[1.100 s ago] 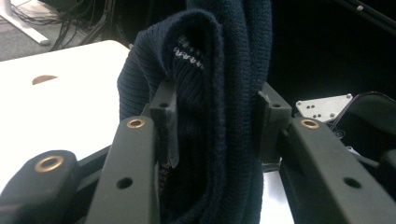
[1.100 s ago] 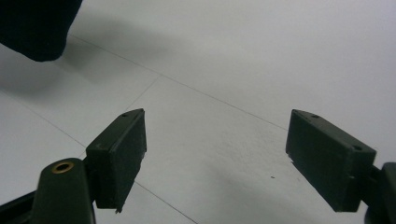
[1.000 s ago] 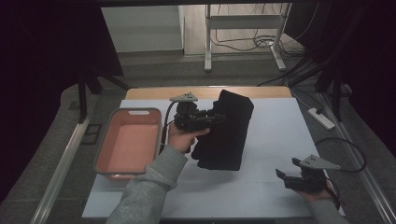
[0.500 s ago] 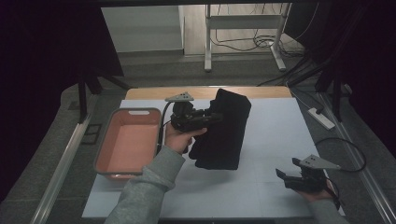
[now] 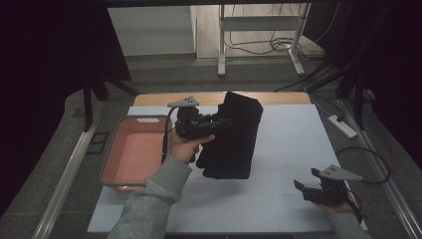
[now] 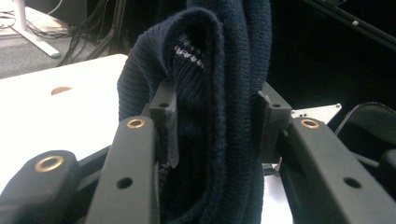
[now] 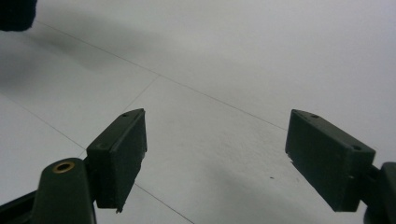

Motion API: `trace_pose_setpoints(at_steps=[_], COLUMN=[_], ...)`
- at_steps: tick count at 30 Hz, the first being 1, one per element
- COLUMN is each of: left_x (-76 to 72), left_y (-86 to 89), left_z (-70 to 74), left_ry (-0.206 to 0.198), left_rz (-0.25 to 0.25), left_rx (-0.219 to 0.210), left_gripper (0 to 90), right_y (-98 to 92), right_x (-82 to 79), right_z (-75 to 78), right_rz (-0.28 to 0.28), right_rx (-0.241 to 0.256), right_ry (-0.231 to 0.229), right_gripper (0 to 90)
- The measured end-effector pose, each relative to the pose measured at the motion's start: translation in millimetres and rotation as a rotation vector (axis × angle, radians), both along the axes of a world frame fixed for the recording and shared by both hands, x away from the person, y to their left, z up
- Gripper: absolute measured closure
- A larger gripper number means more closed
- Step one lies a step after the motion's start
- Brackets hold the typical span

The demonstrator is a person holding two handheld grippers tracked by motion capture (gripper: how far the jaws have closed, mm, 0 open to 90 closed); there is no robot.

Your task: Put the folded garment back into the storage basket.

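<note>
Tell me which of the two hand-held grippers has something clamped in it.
The left hand-held gripper: its jaws are shut on the folded dark knit garment, lifted beside the pink tray. The right hand-held gripper is open above the bare white table.

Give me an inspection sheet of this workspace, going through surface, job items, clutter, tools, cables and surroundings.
Surface: white sheet-covered table, wooden edge at the far side.
Job's things: folded dark navy knitted garment, lifted; orange plastic tray at the left, nothing seen inside.
Clutter: nothing seen.
Tools: left tool shut on the garment's folds; right tool open, low over bare table near the right front corner.
Cables: black cable looping from the right tool; white power strip off the table's right edge.
Surroundings: grey floor, white desk frame with wires behind.
</note>
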State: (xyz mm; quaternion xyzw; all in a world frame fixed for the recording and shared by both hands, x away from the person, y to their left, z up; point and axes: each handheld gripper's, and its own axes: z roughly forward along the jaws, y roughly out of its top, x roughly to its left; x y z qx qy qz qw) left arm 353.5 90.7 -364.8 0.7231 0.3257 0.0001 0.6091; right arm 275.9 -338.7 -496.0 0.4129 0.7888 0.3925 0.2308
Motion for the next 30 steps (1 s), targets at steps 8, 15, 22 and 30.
trace_pose_setpoints(at_steps=[8,15,22,30], left_x=[-2.5,-4.5,-7.0,-10.3], left_y=[7.4,11.5,16.3,20.8], left_z=[3.1,5.0,6.3,9.3], left_ry=[-0.013,-0.017,-0.028,-0.04], left_rz=[0.012,0.021,0.034,0.042], left_rx=[-0.003,-0.013,-0.027,-0.04], left_gripper=[59.4,59.4,59.4,59.3], right_y=[0.0,0.2,0.2,0.2], right_x=[0.1,0.2,0.2,0.3], right_z=[-0.2,-0.3,-0.4,-0.4], right_rz=[-0.002,-0.002,-0.001,-0.003], right_rx=[0.0,-0.002,-0.002,-0.006], right_ry=[0.001,0.001,0.001,0.002], right_gripper=[21.6,21.6,21.6,21.6])
